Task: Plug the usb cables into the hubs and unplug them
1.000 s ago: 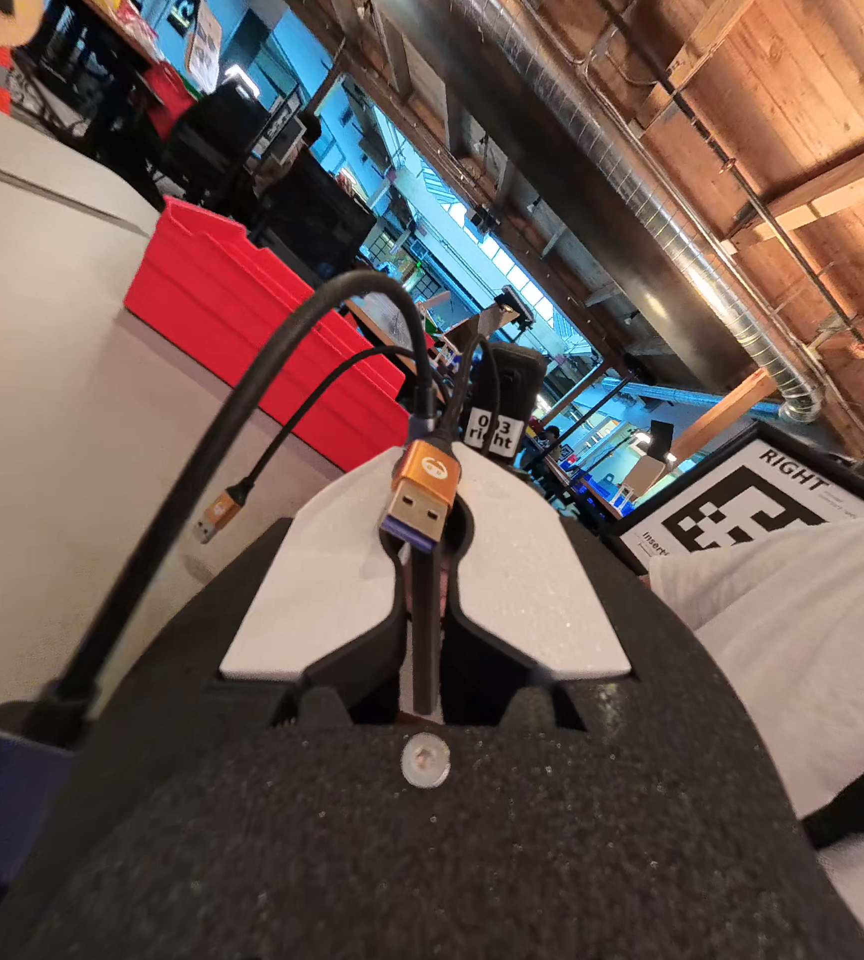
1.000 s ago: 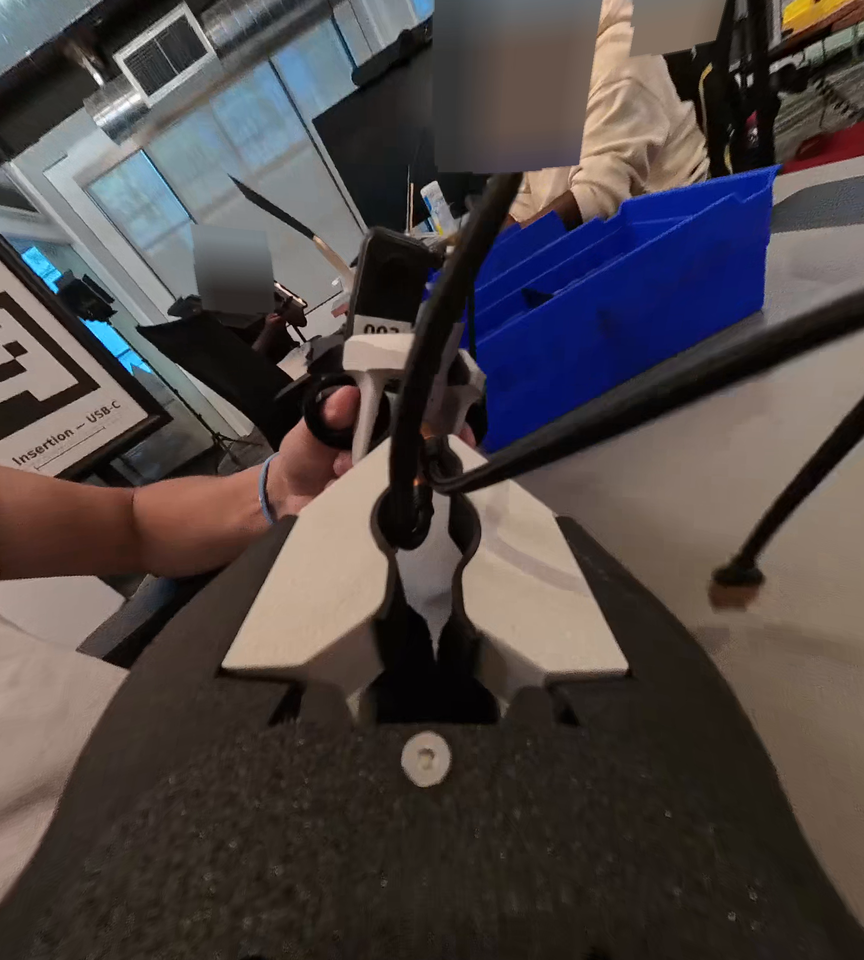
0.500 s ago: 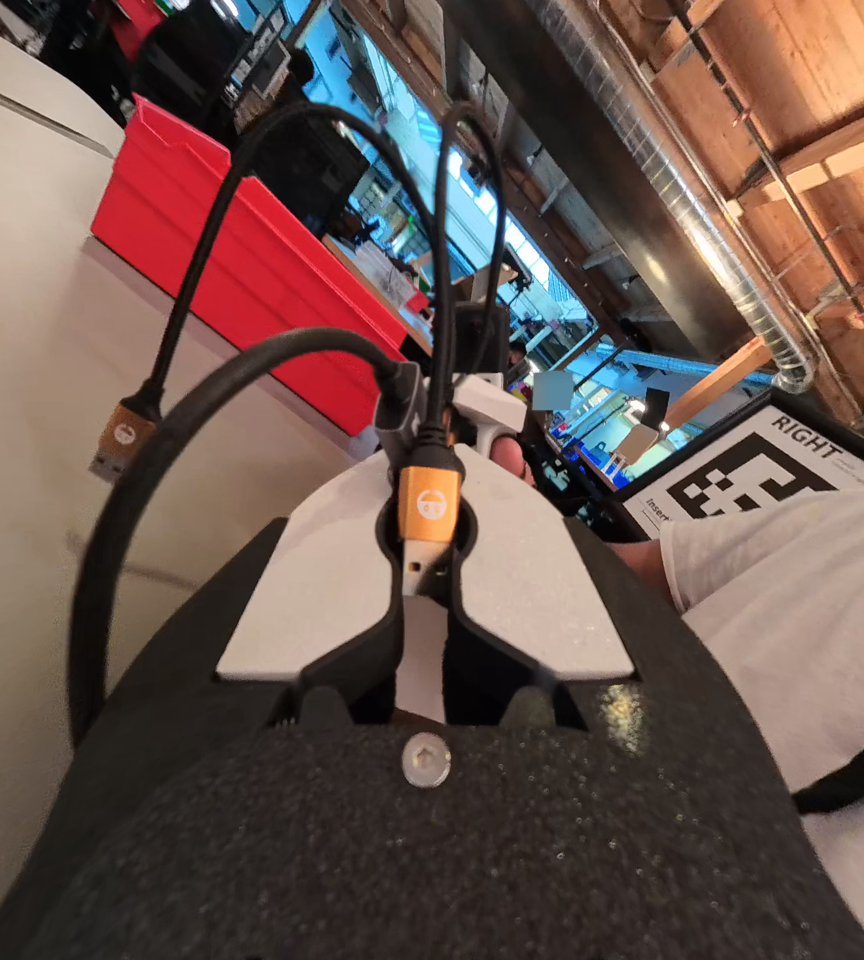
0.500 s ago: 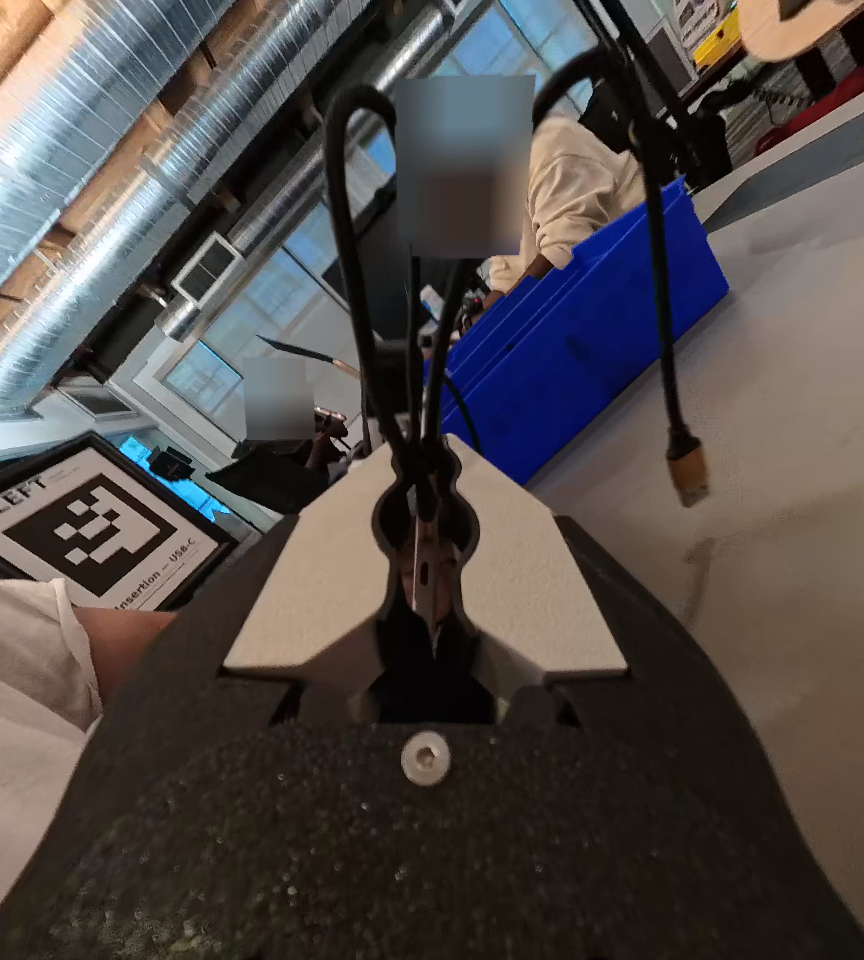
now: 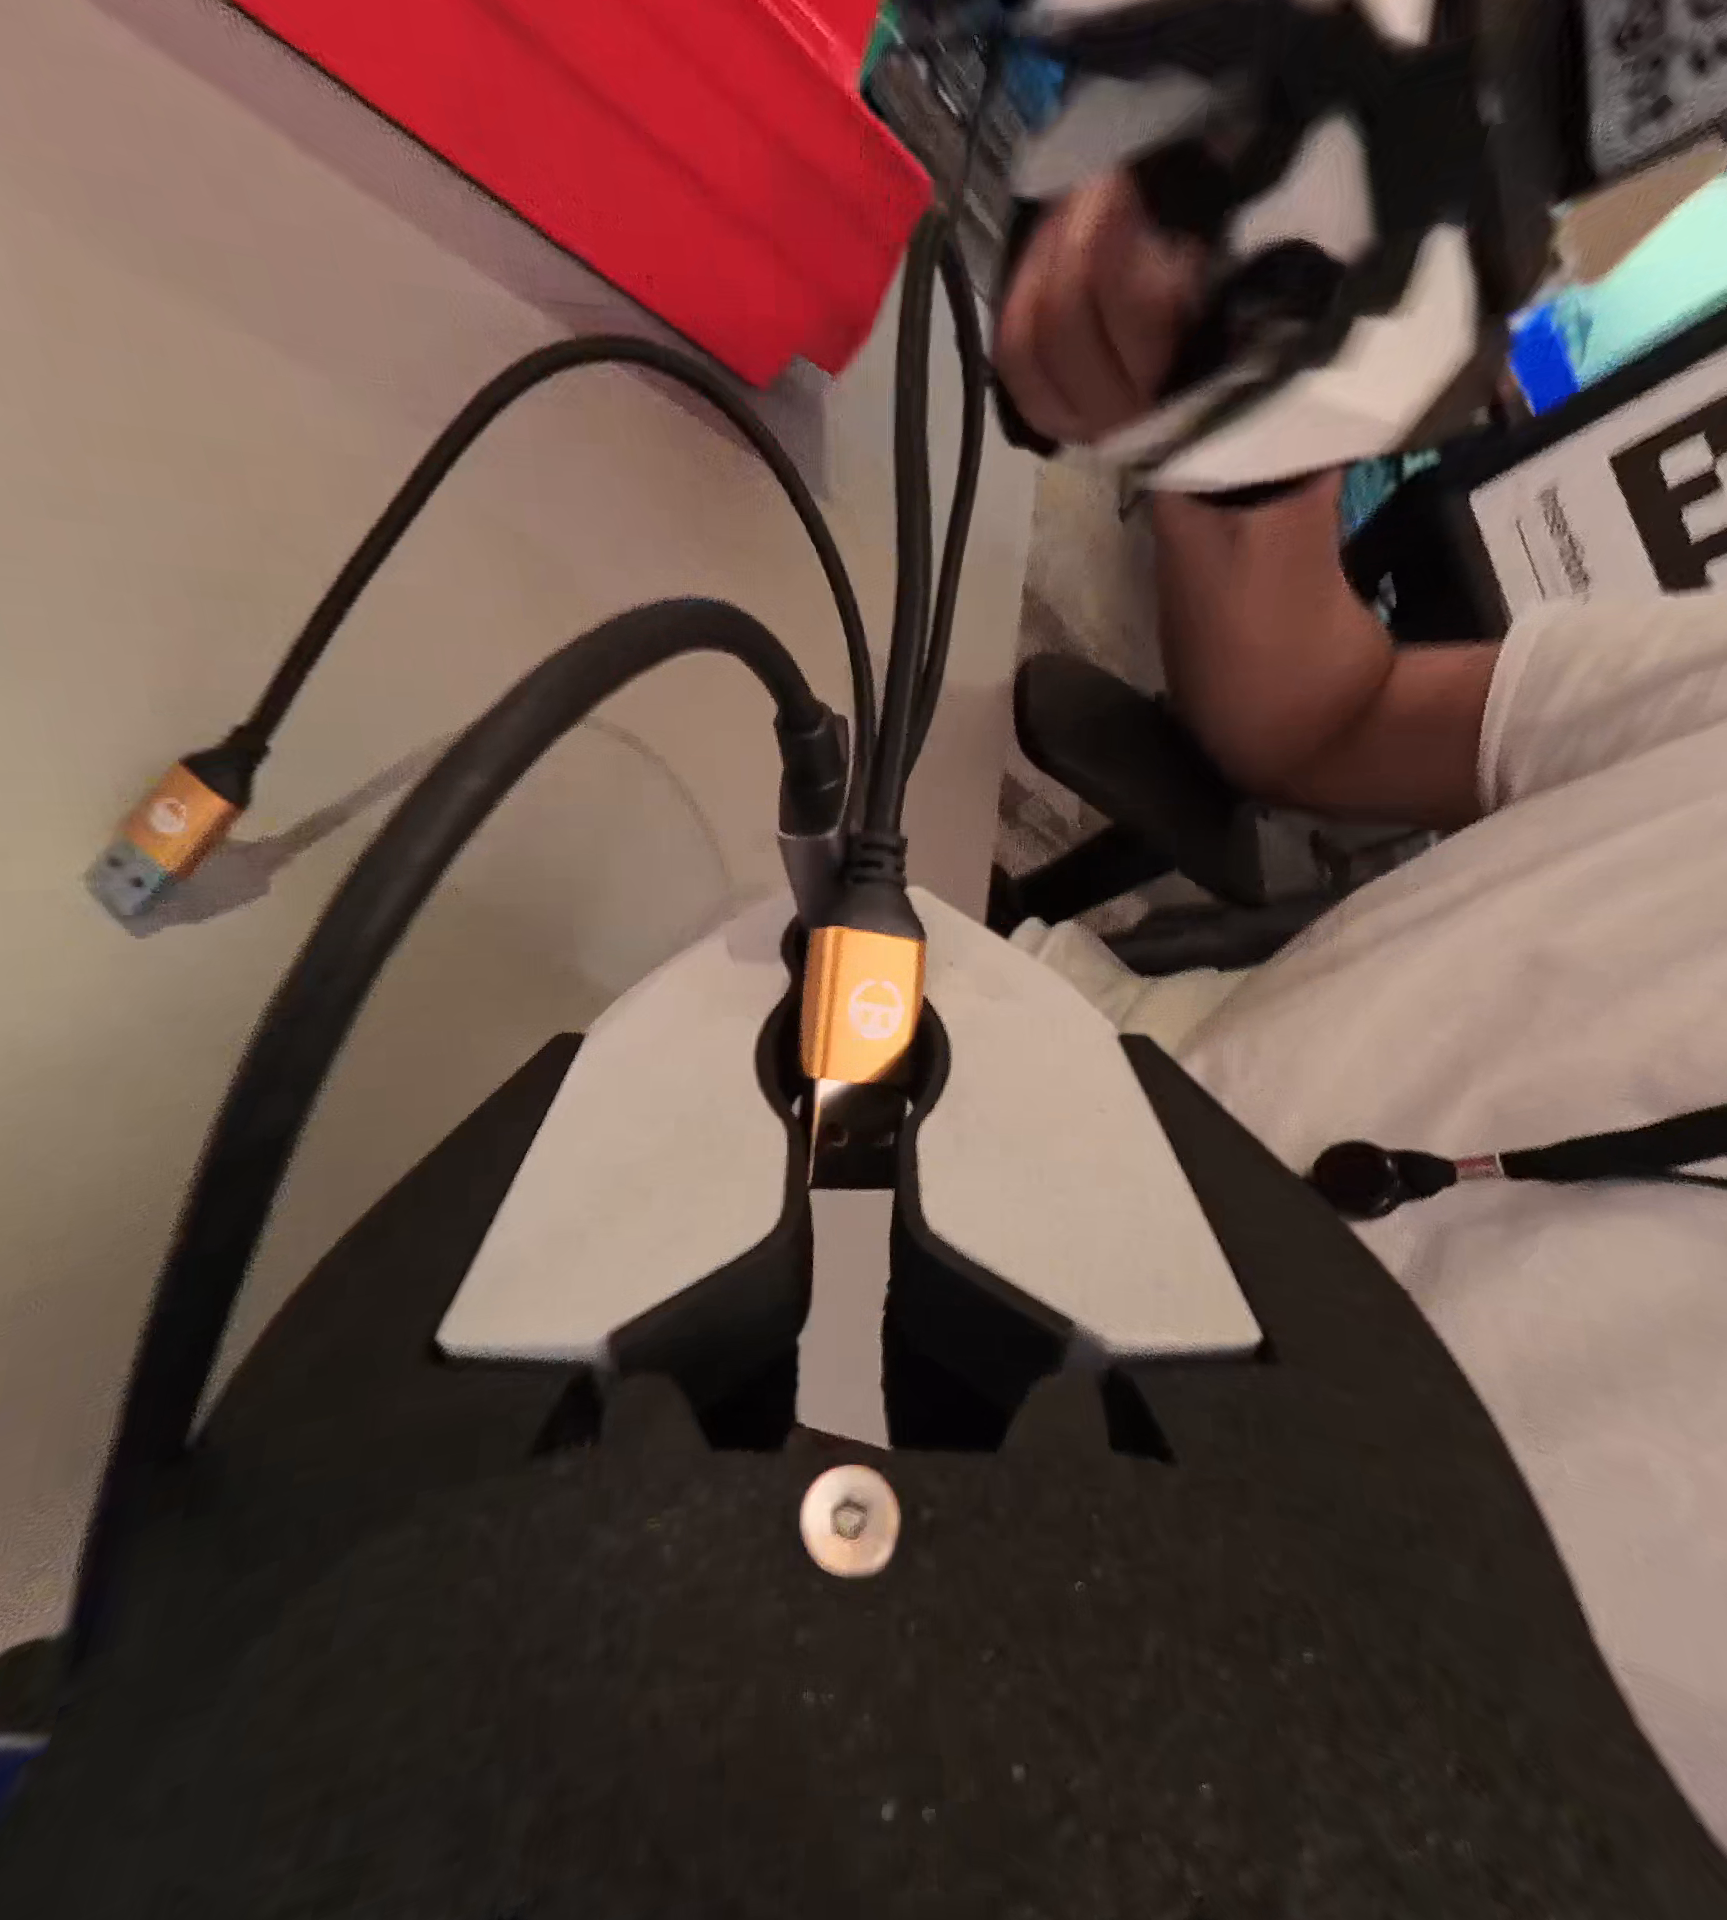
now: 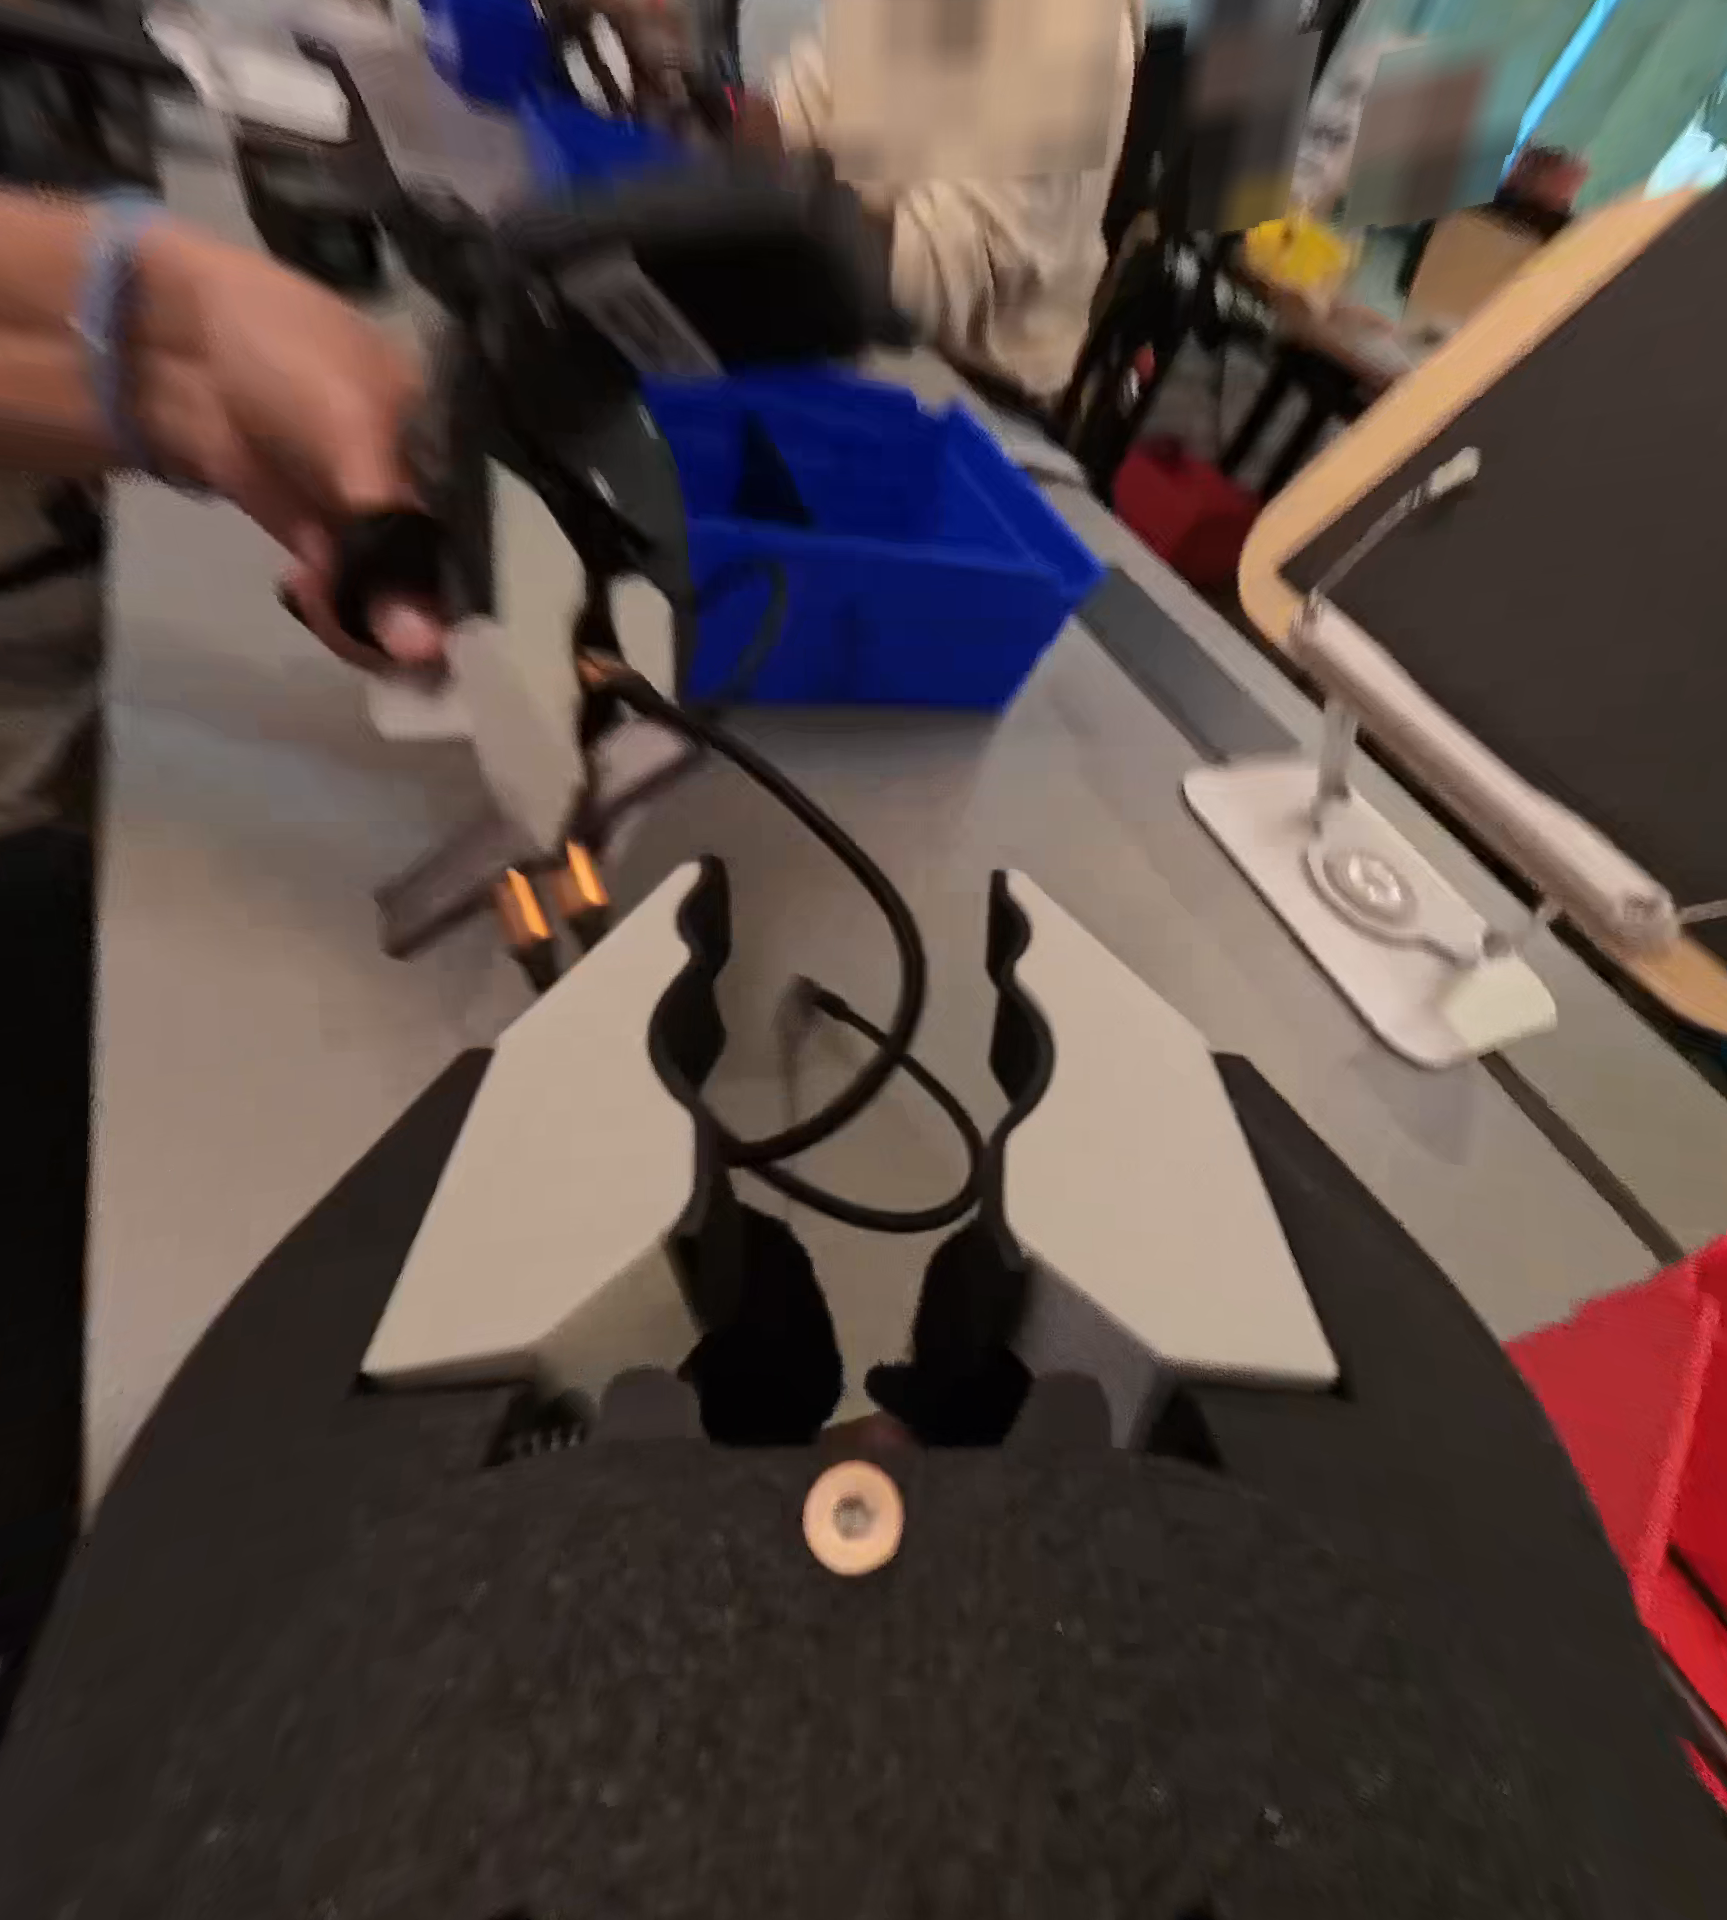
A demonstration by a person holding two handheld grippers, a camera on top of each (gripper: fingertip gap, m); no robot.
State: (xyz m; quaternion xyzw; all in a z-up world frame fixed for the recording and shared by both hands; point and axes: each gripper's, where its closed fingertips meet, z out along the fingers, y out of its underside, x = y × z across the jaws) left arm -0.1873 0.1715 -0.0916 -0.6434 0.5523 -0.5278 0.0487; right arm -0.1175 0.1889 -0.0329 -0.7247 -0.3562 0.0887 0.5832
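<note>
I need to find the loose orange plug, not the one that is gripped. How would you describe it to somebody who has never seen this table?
Start at the red bin on the pale table. Nearer than it, a thin black cable arcs down to the left and ends in the loose orange plug, just above the surface. Its twin sits clamped in the left tool; this one hangs free.

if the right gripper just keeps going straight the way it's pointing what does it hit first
Probably the thin black cable looped on the grey table between the open right gripper fingers; depth is unclear, so it may pass above it.
</note>
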